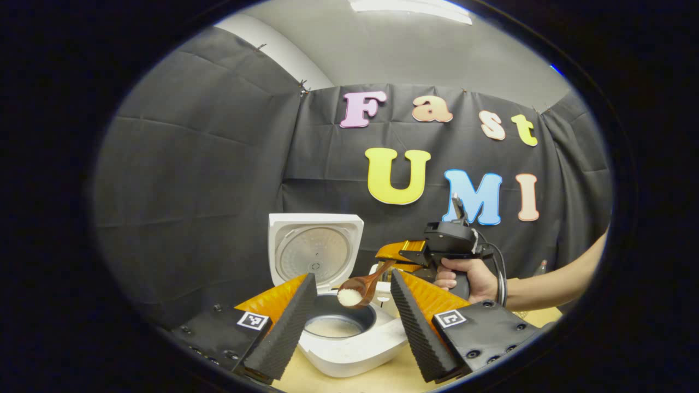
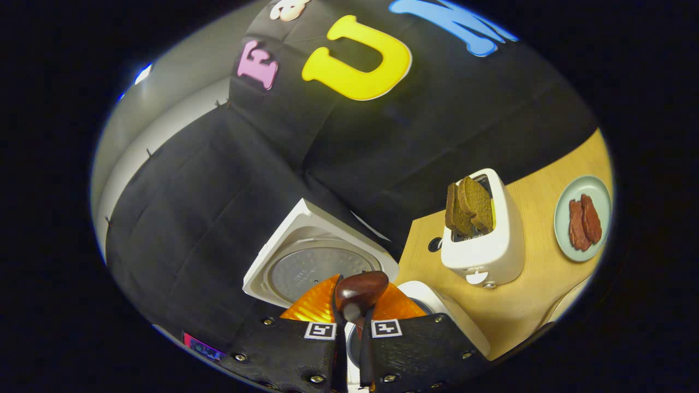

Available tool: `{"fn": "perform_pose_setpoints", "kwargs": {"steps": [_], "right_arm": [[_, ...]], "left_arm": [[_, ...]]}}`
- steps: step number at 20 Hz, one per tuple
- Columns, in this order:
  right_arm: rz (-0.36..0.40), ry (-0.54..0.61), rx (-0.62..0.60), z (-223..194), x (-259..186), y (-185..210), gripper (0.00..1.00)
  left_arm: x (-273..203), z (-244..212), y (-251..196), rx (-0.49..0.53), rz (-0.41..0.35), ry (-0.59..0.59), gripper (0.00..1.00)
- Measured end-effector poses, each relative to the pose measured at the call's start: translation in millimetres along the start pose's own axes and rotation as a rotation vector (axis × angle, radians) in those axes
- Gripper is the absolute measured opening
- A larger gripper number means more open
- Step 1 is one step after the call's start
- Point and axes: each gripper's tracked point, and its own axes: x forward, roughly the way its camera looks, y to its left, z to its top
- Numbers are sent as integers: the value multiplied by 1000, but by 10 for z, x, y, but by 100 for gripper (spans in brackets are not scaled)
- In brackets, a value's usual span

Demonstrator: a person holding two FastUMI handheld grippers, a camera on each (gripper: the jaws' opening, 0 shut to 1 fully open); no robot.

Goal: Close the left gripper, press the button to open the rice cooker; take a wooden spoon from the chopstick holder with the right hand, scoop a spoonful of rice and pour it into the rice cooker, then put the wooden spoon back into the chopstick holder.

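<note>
A: Where's the wooden spoon (image 1: pixel 360 288)?
B: Clamped in the right tongs (image 2: pixel 350 319), its bowl of white rice tipped above the rice cooker (image 1: pixel 349 344), whose lid stands up.
A: And the left tongs (image 1: pixel 349 311)?
B: Spread apart, holding nothing, before the cooker on the tabletop (image 2: pixel 524 305).
A: Beyond it?
B: A toaster (image 2: pixel 483 245) with dark bread, and a plate (image 2: pixel 565 218).

The rice cooker (image 1: pixel 349 349) has a smooth, glossy white plastic shell; its raised lid (image 1: pixel 315 252) is lined with dull, brushed-looking metal. The wooden spoon (image 1: pixel 360 288) is dark, polished wood with a soft sheen, heaped with matt white rice (image 1: pixel 348 297). The table (image 2: pixel 524 305) is pale, smooth wood-look board. The toaster (image 2: pixel 483 240) is glossy white plastic, its bread slices (image 2: pixel 469 210) rough and matt. The plate (image 2: pixel 562 218) looks smooth, glazed.
</note>
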Motion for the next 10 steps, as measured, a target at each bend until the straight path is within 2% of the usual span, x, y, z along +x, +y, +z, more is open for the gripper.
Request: {"fn": "perform_pose_setpoints", "kwargs": {"steps": [5,7,10], "right_arm": [[14,36,-405,-74,30,259,9],[48,54,-551,-108,17,367,9],[110,68,-815,-147,-17,539,9]], "left_arm": [[0,-42,-83,3,-4,8,94],[2,-49,-110,3,-5,8,92],[-40,-52,-152,0,-4,7,97]]}}
